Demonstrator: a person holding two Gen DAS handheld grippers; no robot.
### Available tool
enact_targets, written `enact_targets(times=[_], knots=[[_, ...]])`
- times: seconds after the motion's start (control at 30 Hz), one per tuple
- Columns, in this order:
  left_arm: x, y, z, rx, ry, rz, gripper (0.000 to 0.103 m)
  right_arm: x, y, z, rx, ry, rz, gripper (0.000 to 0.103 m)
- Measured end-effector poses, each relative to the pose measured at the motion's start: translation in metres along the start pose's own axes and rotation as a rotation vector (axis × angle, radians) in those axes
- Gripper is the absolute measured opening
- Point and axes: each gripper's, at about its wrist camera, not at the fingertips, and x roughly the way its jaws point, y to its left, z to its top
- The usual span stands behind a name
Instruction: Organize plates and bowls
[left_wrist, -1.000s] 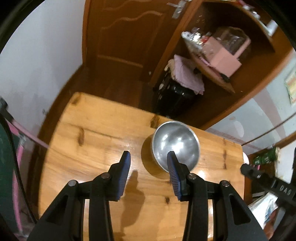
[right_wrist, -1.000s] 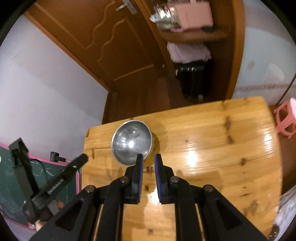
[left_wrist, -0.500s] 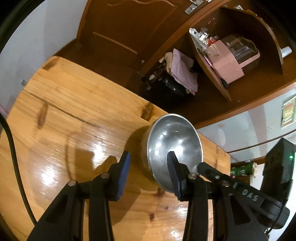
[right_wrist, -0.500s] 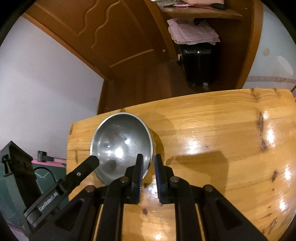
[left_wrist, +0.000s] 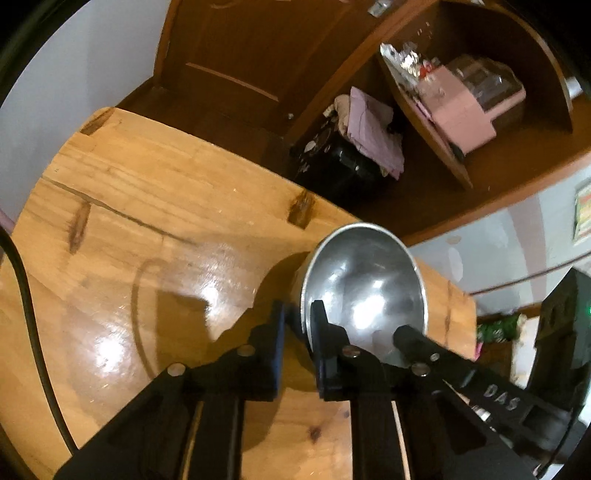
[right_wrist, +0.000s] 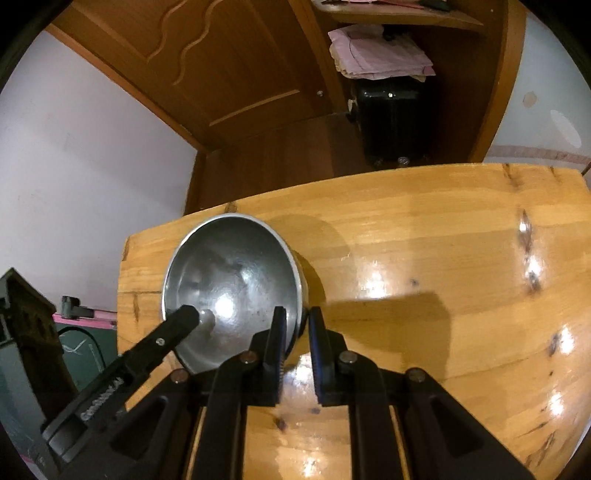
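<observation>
A steel bowl (left_wrist: 369, 288) stands upright near one edge of the wooden table (left_wrist: 147, 221). My left gripper (left_wrist: 297, 326) has its jaws closing on the bowl's rim, one finger outside the wall and one inside. In the right wrist view the bowl (right_wrist: 229, 266) sits at the table's (right_wrist: 424, 240) left end, with the left gripper's tip (right_wrist: 186, 314) reaching into it. My right gripper (right_wrist: 296, 325) is shut, its tips over the opposite side of the rim. I cannot tell whether it pinches the rim. Its tip (left_wrist: 404, 332) shows inside the bowl.
Beyond the table stand a black suitcase (right_wrist: 391, 122) with folded pink cloth (right_wrist: 380, 55) on it and a wooden door (right_wrist: 221, 66). A shelf holds a pink box (left_wrist: 461, 114). A black cable (left_wrist: 29, 314) crosses the table's left side. The bowl sits close to the table's edge.
Both grippers came down toward the bowl and now sit at its rim on opposite sides. The left jaws, open before, have closed onto the rim. The right jaws stayed shut.
</observation>
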Motion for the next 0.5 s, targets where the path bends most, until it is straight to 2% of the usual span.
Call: enact_targets(times=[0.13,0.27,0.5], knots=[[-0.011,-0.009,-0.012,0.069,0.03,0.035,0.01,-0.015,0.0,-0.013,-0.005,0.003,0.01,0.011],[-0.038,-0.016,-0.024,0.087,0.053,0.027,0.01,-0.038,0.004,-0.029,-0.006,-0.001,0.028,0.011],[-0.119,-0.03,-0.054,0.148,0.034,-0.001,0.01,-0.11,0.023,-0.081,-0.033,-0.055,0.064,0.011]])
